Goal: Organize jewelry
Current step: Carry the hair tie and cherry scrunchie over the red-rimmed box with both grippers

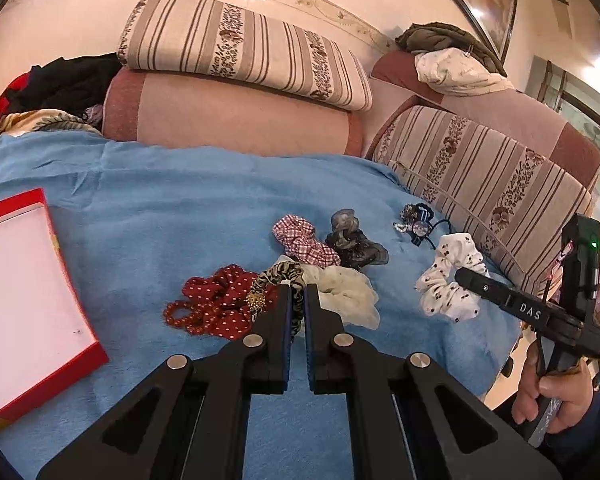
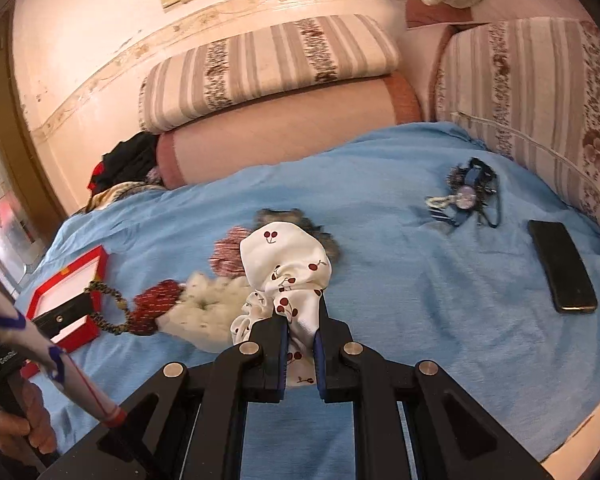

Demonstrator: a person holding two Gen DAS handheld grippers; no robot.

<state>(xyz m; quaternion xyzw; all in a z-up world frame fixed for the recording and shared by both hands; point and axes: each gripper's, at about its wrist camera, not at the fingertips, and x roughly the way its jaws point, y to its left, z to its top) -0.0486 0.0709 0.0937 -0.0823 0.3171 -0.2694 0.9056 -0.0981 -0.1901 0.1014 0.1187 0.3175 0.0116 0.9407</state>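
Observation:
My left gripper [image 1: 298, 292] is shut on a leopard-print hair band [image 1: 281, 276], which also shows in the right wrist view [image 2: 107, 307] hanging beside the red box [image 2: 74, 286]. My right gripper [image 2: 303, 312] is shut on a white cherry-print scrunchie [image 2: 288, 268], also in the left wrist view [image 1: 450, 280]. On the blue blanket [image 1: 180, 200] lie a red dotted scrunchie [image 1: 224, 300], red beads [image 1: 180, 314], a cream scrunchie [image 1: 348, 292], a checked scrunchie [image 1: 300, 240], a grey scrunchie [image 1: 352, 240] and a blue hair tie [image 1: 418, 224]. The open red box [image 1: 28, 304] is at left.
A black phone [image 2: 562, 266] lies on the blanket at right. Striped cushions [image 1: 244, 48] and pink bolsters [image 1: 228, 116] line the back and right side. Dark clothes [image 1: 60, 84] are heaped at back left.

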